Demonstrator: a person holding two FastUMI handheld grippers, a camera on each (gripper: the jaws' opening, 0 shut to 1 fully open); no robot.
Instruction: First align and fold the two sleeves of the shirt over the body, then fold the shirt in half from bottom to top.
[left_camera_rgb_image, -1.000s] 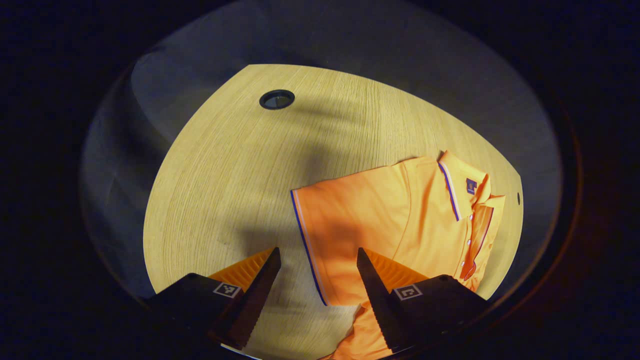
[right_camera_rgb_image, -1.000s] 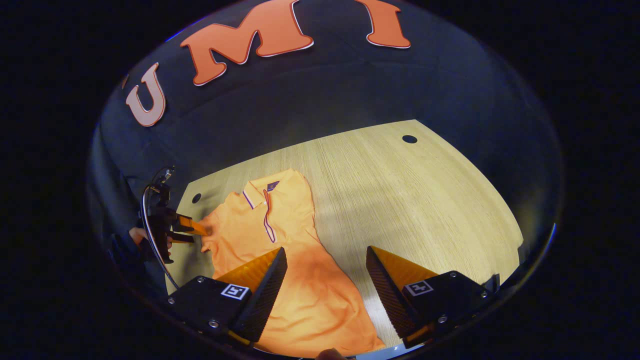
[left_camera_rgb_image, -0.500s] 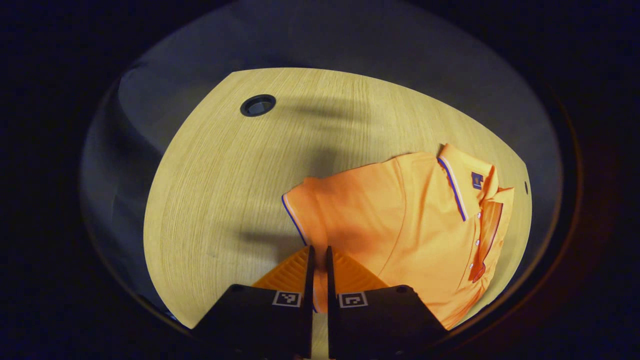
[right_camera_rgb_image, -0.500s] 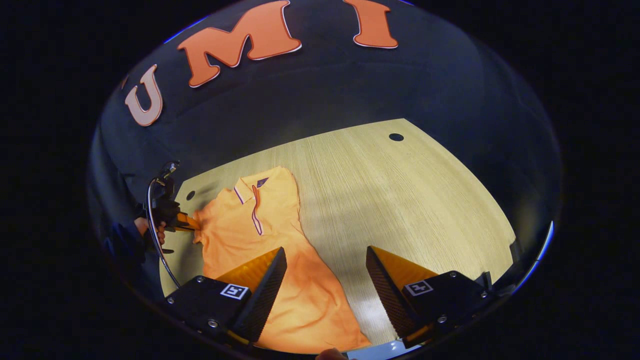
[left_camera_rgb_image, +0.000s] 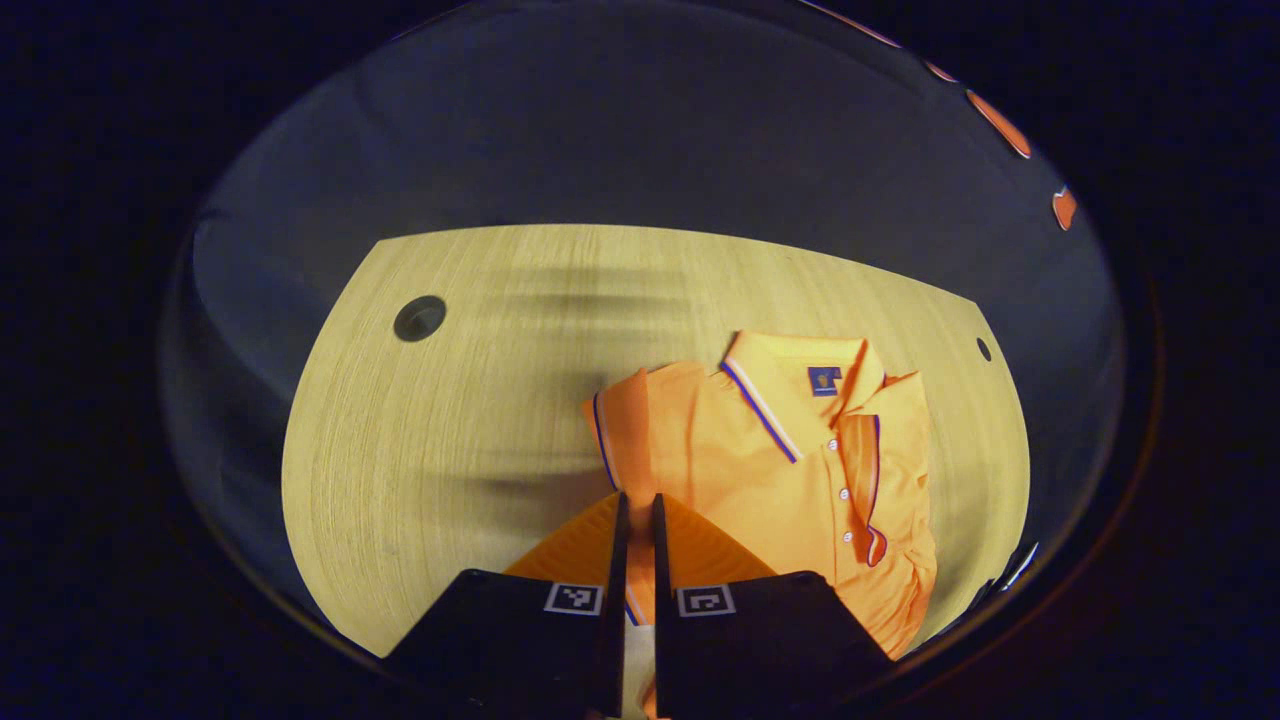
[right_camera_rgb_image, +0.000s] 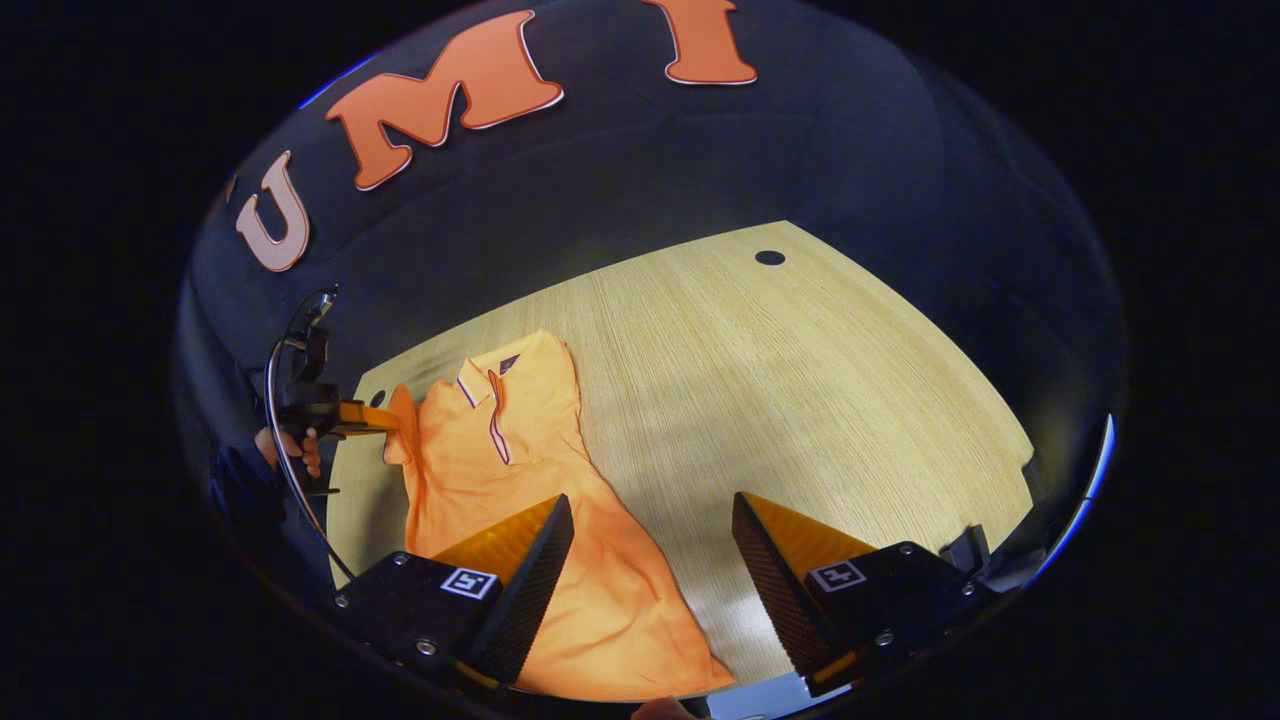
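Shirt (left_camera_rgb_image: 790, 470) was the one thing to fold, an orange one with a collar, and it lay flat on the wooden table (left_camera_rgb_image: 450, 420). I had the left gripper (left_camera_rgb_image: 636, 510) squeezed tight on the sleeve (left_camera_rgb_image: 618, 440), with both fingers pressing the cloth near its striped edge. I held it there so I could carry the sleeve over the body of the shirt. In the right gripper view I could see that sleeve lifted up off the table. The right gripper (right_camera_rgb_image: 650, 545) was wide open and held nothing. It hung above the bottom part of the shirt, I think to be ready for its turn. I counted one shirt, two grippers, and two round holes (left_camera_rgb_image: 419, 318) in the table.
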